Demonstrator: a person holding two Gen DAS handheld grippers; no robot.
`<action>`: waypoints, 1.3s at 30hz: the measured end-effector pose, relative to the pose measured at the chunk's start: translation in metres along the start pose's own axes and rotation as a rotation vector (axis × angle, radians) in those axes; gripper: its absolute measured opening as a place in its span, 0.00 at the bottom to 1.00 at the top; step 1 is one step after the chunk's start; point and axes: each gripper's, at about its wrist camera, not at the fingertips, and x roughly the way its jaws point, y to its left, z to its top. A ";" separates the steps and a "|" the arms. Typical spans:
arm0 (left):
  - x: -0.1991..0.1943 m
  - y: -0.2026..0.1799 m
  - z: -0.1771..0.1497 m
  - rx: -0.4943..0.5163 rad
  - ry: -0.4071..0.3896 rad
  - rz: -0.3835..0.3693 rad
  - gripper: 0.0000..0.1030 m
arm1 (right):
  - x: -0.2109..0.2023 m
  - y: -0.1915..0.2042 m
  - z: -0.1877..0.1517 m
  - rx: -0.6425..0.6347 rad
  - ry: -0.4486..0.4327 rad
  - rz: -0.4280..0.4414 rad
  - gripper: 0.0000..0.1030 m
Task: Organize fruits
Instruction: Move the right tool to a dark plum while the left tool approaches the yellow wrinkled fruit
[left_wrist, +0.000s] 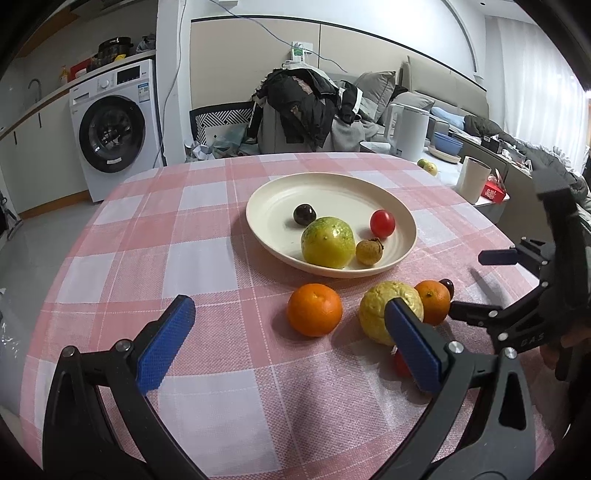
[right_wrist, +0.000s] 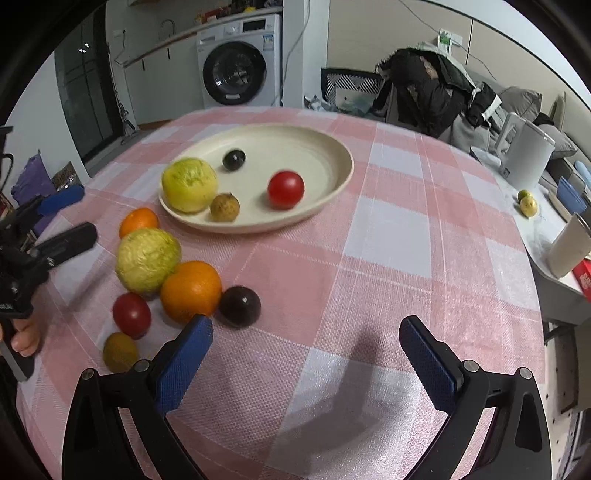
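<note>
While both of my tools hung over the desk with nothing in them, the risk I judged greatest lay in the cluster of loose fruit: the pale yellow-green fruit, the nearer orange and the dark plum lay touching or nearly so, and all were round, so a careless pad nudging one could have set its neighbours rolling across the checked cloth. My left hand-held gripper stood spread wide, its right pad just in front of that yellow-green fruit, with the other orange lying apart between the pads. My right hand-held gripper was spread too, hovering over bare cloth beside the plum. The cream plate already held a green-yellow fruit, a dark plum, a red tomato and a small brown fruit, and dropping another in hard might have knocked these about. The right wrist view showed a second tomato and a small yellow-brown fruit at the near edge of the cluster; in the left wrist view the tomato was almost hidden behind my pad and the small fruit did not appear at all.
</note>
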 end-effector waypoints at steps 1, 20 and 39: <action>0.000 0.000 0.000 -0.002 0.000 0.000 0.99 | 0.003 0.000 -0.001 0.000 0.010 -0.008 1.00; 0.002 0.005 -0.001 -0.017 0.012 0.001 0.99 | 0.017 0.016 0.006 0.016 0.030 0.015 0.94; 0.001 0.002 0.000 0.002 0.006 0.003 0.99 | 0.003 0.035 0.000 -0.061 -0.019 0.090 0.34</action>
